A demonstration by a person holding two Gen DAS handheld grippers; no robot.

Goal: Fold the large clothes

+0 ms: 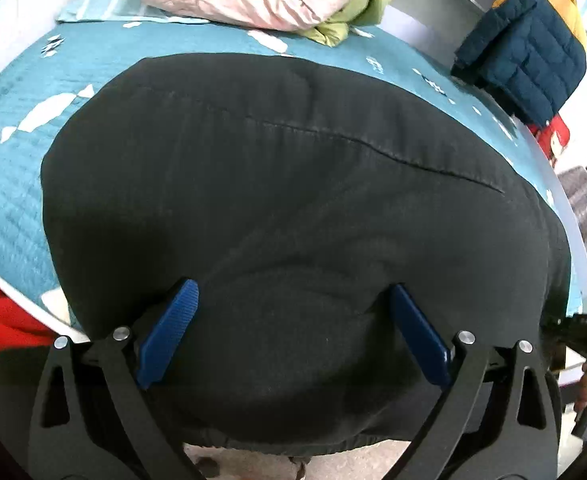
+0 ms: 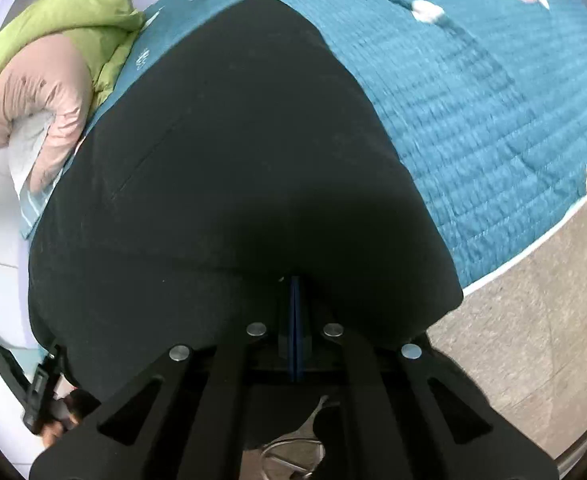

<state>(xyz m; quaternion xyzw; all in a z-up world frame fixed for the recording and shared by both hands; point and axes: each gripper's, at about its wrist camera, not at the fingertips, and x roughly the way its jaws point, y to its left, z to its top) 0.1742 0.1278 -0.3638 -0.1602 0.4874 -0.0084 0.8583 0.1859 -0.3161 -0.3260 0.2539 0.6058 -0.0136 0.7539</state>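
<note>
Black garment (image 1: 277,184) lies flat on the teal bed cover (image 1: 9,184), near edge overhanging; left claw (image 1: 293,312) spread wide over that edge, touching nothing, right claw (image 2: 295,320) pressed together at the cloth's near hem, likely pinching it to fold.

Bed (image 1: 9,184) with a teal quilted cover is carrying everything. Black garment (image 1: 277,184) is lying flat mid-frame, its near edge overhanging. Pink padded jacket (image 1: 245,0) and green one (image 1: 357,8) are sitting at top of frame.
</note>
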